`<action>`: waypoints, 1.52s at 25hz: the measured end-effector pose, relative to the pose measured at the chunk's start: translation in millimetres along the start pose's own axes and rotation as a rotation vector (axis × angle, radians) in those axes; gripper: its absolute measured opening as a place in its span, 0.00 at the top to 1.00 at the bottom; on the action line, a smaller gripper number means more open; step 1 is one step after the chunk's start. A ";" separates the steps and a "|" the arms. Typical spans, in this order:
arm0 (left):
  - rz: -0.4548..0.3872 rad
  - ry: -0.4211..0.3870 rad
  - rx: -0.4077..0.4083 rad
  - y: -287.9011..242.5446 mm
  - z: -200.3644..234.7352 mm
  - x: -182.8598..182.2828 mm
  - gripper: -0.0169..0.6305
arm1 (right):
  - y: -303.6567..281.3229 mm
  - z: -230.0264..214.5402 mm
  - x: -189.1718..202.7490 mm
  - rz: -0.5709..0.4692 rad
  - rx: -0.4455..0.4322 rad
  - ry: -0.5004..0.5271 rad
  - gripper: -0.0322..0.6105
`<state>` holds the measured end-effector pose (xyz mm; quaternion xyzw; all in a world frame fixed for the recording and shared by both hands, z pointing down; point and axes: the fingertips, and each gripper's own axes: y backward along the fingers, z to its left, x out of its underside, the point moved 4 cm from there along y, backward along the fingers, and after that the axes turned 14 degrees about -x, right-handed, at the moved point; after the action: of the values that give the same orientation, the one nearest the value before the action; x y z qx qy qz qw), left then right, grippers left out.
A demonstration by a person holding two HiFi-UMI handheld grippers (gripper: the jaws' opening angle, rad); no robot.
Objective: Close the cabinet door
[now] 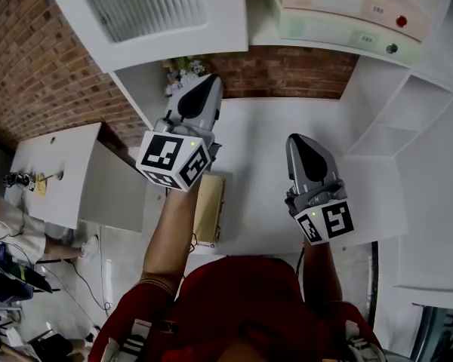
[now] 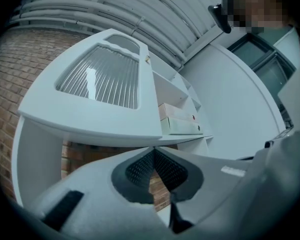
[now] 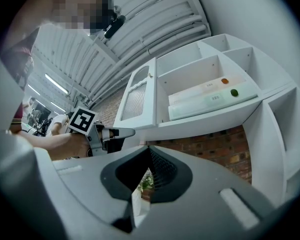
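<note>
The white cabinet door (image 1: 147, 6) with a ribbed glass panel stands swung open at the top left of the head view. My left gripper (image 1: 205, 87) is shut and empty, its tips just below the door's lower edge. In the left gripper view the door (image 2: 100, 79) fills the upper left, above the closed gripper (image 2: 152, 148). My right gripper (image 1: 298, 143) hovers over the white counter, shut and holding nothing. The right gripper view shows the door (image 3: 135, 96) edge-on beside the open cabinet compartment (image 3: 190, 79), with the left gripper (image 3: 110, 134) under it.
Two flat boxes (image 1: 347, 13) lie on the cabinet shelf. A small plant (image 1: 183, 72) stands against the brick wall (image 1: 287, 70). A wooden box (image 1: 210, 206) rests at the edge of the counter (image 1: 249, 149). Open white shelves (image 1: 408, 111) rise at the right; a white table (image 1: 53, 164) is at the left.
</note>
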<state>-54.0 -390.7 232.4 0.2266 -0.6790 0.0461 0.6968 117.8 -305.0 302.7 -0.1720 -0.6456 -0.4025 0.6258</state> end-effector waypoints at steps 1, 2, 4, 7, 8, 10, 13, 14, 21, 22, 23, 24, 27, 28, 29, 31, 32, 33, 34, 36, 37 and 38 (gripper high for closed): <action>-0.004 0.009 0.012 6.8 -1.9 0.9 0.97 | -0.4 4.2 -0.8 0.001 -0.001 0.001 0.93; -0.008 0.020 0.024 13.9 -4.0 1.7 0.97 | -1.0 8.4 -1.7 0.003 -0.002 0.003 0.93; -0.017 0.040 0.051 29.0 -8.6 3.0 0.97 | -3.0 17.2 -4.3 0.005 -0.006 0.005 0.93; -0.027 0.066 0.090 52.6 -14.9 3.9 0.97 | -8.1 31.8 -9.9 0.003 -0.017 0.011 0.93; -0.029 0.072 0.103 60.0 -16.9 4.1 0.97 | -10.3 36.6 -12.0 0.000 -0.021 0.013 0.93; -0.033 0.084 0.130 74.4 -20.5 3.5 0.97 | -14.6 45.6 -16.7 -0.009 -0.028 0.014 0.93; -0.046 0.096 0.165 95.2 -23.2 -0.4 0.97 | -21.1 59.3 -24.1 -0.018 -0.035 0.018 0.93; -0.050 0.098 0.173 101.4 -22.9 -1.8 0.97 | -23.2 64.0 -25.7 -0.019 -0.038 0.024 0.93; -0.071 0.099 0.203 131.8 -18.1 -8.8 0.97 | -31.6 91.8 -26.8 -0.011 -0.045 0.044 0.93; -0.071 0.099 0.207 135.0 -17.2 -9.0 0.97 | -32.1 95.0 -26.5 -0.009 -0.043 0.045 0.93; -0.072 0.101 0.210 137.8 -16.1 -8.9 0.97 | -32.4 97.9 -26.1 -0.007 -0.041 0.046 0.93; -0.071 0.103 0.212 140.3 -15.1 -8.6 0.97 | -32.6 100.6 -25.8 -0.006 -0.040 0.046 0.93; -0.069 0.111 0.216 146.0 -12.4 -7.6 0.97 | -32.6 106.8 -26.0 -0.004 -0.037 0.048 0.93; -0.068 0.114 0.218 147.6 -11.6 -7.5 0.97 | -32.8 108.6 -26.4 -0.003 -0.035 0.049 0.93; -0.069 0.115 0.221 149.2 -10.8 -7.6 0.97 | -33.1 110.4 -26.6 -0.002 -0.034 0.051 0.93; -0.071 0.114 0.226 152.7 -8.8 -8.3 0.97 | -34.5 114.7 -27.1 -0.002 -0.032 0.055 0.93; -0.073 0.112 0.228 154.7 -7.8 -8.8 0.97 | -35.2 117.2 -27.3 -0.003 -0.032 0.057 0.93; -0.075 0.110 0.229 156.7 -6.9 -9.3 0.97 | -35.7 119.8 -27.4 -0.002 -0.032 0.060 0.93; -0.077 0.108 0.230 158.7 -6.1 -9.7 0.97 | -35.9 122.4 -27.3 -0.001 -0.033 0.063 0.93; -0.079 0.107 0.231 162.3 -4.8 -10.1 0.97 | -35.3 126.9 -27.3 0.003 -0.032 0.071 0.93; -0.080 0.107 0.232 163.9 -4.2 -10.3 0.97 | -34.8 128.6 -27.7 0.004 -0.031 0.074 0.93; -0.081 0.109 0.233 165.3 -3.7 -10.6 0.97 | -34.4 130.1 -28.4 0.004 -0.029 0.076 0.93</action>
<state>-112.8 -239.1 264.0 0.3303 -0.6206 0.1088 0.7028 10.2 -222.6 279.3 -0.1668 -0.6151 -0.4168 0.6481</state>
